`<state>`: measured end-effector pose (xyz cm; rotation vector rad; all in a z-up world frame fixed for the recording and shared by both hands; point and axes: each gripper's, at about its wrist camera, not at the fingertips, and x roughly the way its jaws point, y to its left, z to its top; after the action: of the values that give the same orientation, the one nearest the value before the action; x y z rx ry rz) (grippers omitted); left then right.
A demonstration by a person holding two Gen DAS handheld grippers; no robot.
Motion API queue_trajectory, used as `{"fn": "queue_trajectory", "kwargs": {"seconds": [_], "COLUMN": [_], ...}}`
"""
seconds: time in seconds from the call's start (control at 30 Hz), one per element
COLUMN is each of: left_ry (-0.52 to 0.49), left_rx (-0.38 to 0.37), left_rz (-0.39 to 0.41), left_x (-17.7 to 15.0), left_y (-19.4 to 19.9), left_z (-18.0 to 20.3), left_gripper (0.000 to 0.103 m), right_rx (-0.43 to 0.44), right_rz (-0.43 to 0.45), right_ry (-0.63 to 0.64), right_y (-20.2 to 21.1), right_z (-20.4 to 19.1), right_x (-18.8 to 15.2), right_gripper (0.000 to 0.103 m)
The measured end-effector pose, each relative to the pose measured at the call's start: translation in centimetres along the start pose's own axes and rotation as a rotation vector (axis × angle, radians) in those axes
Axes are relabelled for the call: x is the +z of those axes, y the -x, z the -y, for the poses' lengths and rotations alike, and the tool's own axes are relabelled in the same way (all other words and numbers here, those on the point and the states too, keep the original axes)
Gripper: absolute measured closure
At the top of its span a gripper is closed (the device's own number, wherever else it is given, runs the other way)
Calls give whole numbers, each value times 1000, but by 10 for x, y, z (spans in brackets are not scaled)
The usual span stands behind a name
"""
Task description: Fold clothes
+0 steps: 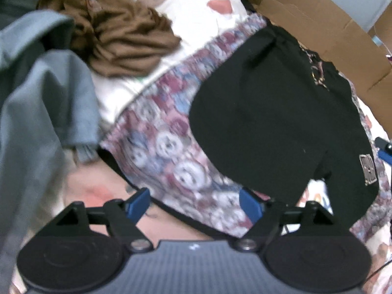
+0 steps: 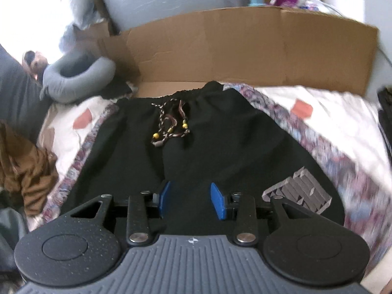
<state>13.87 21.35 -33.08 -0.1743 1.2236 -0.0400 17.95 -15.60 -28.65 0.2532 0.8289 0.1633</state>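
Note:
Black shorts [image 2: 220,142] lie flat on a patterned pink and blue cloth [image 2: 325,144], waistband at the far side, with a braided beaded drawstring [image 2: 171,127] and a grey patch [image 2: 297,189] on the right leg. My right gripper [image 2: 192,202] is open just above the near hem of the shorts, holding nothing. In the left wrist view the shorts [image 1: 274,112] lie to the right over the patterned cloth [image 1: 171,147]. My left gripper [image 1: 196,202] is open and empty above the near edge of that cloth, left of the shorts.
A crumpled brown garment [image 1: 122,39] and a grey-blue garment [image 1: 44,93] lie at the left. A cardboard box wall [image 2: 245,49] stands behind the shorts. A grey neck pillow [image 2: 76,80] lies at the back left. A white printed sheet [image 1: 196,12] covers the surface.

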Motion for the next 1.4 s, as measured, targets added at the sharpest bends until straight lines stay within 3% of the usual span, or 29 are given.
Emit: {"fn": "queue_trajectory", "kwargs": {"seconds": [0.3, 0.57, 0.87, 1.03, 1.27, 1.33, 1.4], "left_ry": [81, 98, 176, 201, 273, 254, 241], "left_rx": [-83, -233, -272, -291, -349, -358, -358], "left_rz": [-46, -74, -141, -138, -66, -40, -21], "left_x": [-31, -43, -58, -62, -58, -55, -52], "left_y": [-12, -19, -43, -49, -65, -68, -69], "left_z": [7, 16, 19, 20, 24, 29, 32], "left_gripper": [18, 11, 10, 10, 12, 15, 26], "right_rx": [101, 178, 223, 248, 264, 261, 257], "right_rz": [-111, -186, -246, -279, -297, -304, -312], "right_ry": [24, 73, 65, 61, 43, 38, 34], "right_y": [1, 3, 21, 32, 30, 28, 27], "right_z": [-26, -46, -18, -1, 4, 4, 4], "right_x": [-62, -98, -100, -101, -101, -103, -105], "right_gripper": [60, 60, 60, 60, 60, 60, 60]}}
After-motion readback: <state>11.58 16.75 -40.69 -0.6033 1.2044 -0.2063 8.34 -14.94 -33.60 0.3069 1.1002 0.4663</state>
